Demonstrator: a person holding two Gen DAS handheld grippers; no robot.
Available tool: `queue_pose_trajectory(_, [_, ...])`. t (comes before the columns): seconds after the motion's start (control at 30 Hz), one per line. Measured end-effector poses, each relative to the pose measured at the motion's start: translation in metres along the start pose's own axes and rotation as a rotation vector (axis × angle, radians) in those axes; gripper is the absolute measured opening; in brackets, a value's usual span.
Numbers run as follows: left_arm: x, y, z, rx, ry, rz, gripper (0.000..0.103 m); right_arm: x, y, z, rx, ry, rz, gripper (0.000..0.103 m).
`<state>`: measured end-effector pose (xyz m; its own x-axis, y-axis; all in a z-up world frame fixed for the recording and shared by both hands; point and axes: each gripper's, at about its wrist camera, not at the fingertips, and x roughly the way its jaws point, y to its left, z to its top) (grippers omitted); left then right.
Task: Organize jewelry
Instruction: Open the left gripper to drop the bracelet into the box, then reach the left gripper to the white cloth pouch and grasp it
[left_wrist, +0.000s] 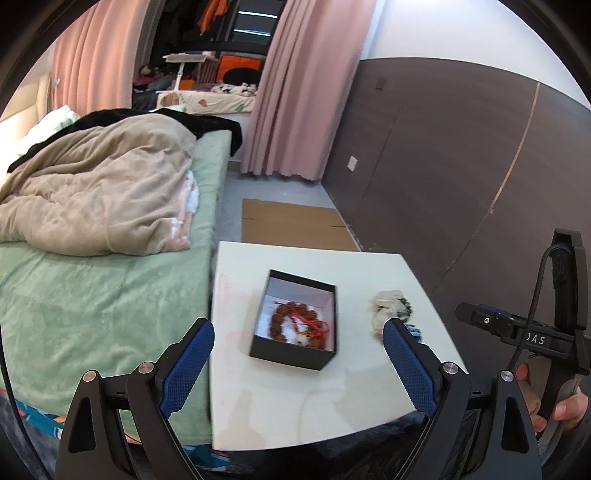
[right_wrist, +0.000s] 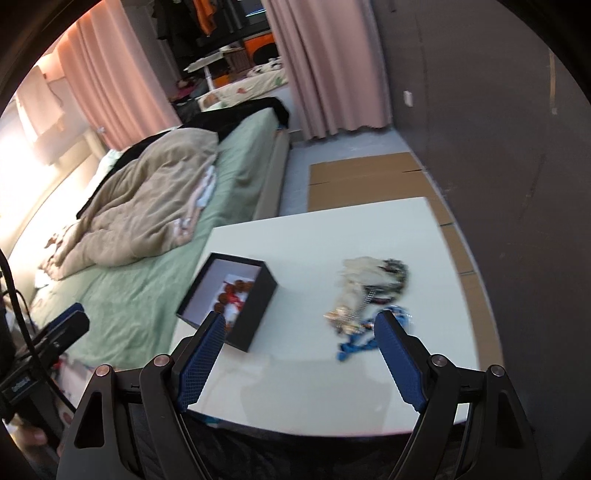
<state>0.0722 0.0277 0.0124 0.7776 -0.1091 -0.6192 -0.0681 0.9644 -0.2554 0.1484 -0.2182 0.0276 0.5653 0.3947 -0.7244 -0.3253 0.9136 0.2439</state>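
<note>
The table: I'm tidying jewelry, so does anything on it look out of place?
Yes. A tangled jewelry heap lies loose on the white table beside the black box, which holds only a brown bead bracelet.

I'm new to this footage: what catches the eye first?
A black box sits open on the white table, with a brown bead bracelet tied in red cord inside. To its right lies a tangled jewelry pile. Left of the table stands a green bed.

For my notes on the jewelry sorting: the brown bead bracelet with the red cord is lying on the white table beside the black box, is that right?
Not quite. The brown bead bracelet with the red cord lies inside the open black box, not beside it, as the left wrist view shows. The box itself stands on the white table.
</note>
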Motion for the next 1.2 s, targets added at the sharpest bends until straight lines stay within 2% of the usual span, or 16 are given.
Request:
queue_pose_trajectory(0.23, [-0.002,-0.031,-0.005,0.031,-0.003,-0.048,0.093,-0.028,-0.024,-0.006,0.026,-0.022,-0.058,0.083])
queue_pose_trajectory(0.37, [0.005,-0.044,-0.006,0.024,0.019,-0.074,0.093,-0.037,-0.039,-0.009,0.041,-0.053,-0.045,0.083])
queue_pose_trajectory(0.5, [0.017,-0.058,-0.006,0.041,0.047,-0.090,0.093,-0.039,-0.057,-0.011,0.060,-0.093,-0.084,0.083])
queue_pose_trajectory(0.57, [0.022,-0.065,-0.005,0.051,0.049,-0.089,0.093,-0.038,-0.068,-0.011,0.097,-0.114,-0.058,0.083])
queue_pose_trajectory(0.67, [0.033,-0.073,-0.003,0.055,0.063,-0.111,0.093,-0.028,-0.082,-0.006,0.137,-0.094,-0.022,0.083])
queue_pose_trajectory(0.8, [0.054,-0.084,0.003,0.066,0.096,-0.116,0.093,-0.016,-0.098,0.002,0.182,-0.090,-0.025,0.083])
queue_pose_trajectory(1.03, [0.096,-0.100,0.016,0.085,0.138,-0.132,0.093,0.011,-0.127,0.018,0.286,-0.067,0.018,0.083])
queue_pose_trajectory(1.2, [0.134,-0.114,0.024,0.111,0.187,-0.143,0.093,0.043,-0.144,0.012,0.343,0.011,0.105,0.086])
